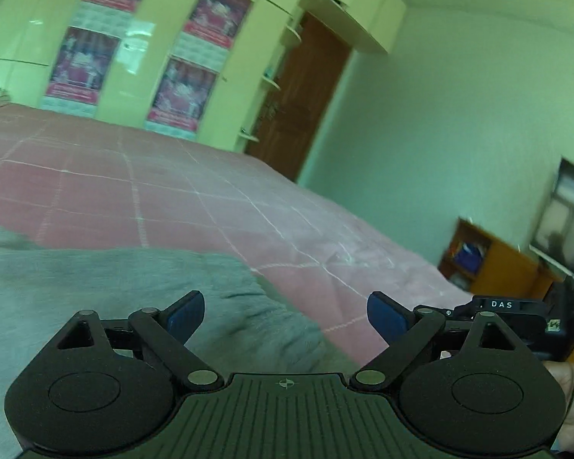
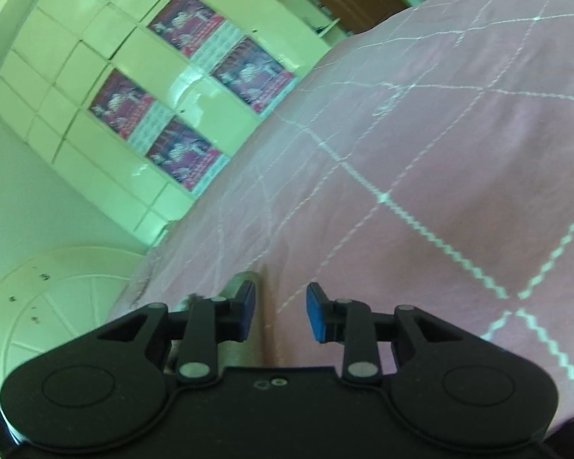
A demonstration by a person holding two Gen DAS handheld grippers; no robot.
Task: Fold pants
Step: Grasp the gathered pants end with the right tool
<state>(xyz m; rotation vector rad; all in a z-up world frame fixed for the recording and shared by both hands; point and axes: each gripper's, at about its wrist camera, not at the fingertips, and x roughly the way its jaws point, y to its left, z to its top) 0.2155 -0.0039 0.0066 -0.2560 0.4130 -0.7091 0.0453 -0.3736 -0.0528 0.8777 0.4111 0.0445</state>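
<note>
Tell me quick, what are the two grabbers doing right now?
Left gripper: open wide, holding nothing; the grey pants lie under it.
Right gripper: open a little, nothing between its pads, above the pink bedspread.

free: pink bedspread (image 1: 195,199) wide and flat ahead | obstacle: grey pants (image 1: 95,290) heaped near left | far edge: cupboards (image 2: 95,88), door (image 1: 302,107)

Left wrist view: low over bed (image 1: 172,191), tilted, facing wardrobe (image 1: 149,38) at 11 o'clock, door (image 1: 298,107) at 12. Right wrist view: close over bedspread, rolled, wardrobe (image 2: 95,88) at 10 o'clock. Shared: bed, wardrobe, door.
</note>
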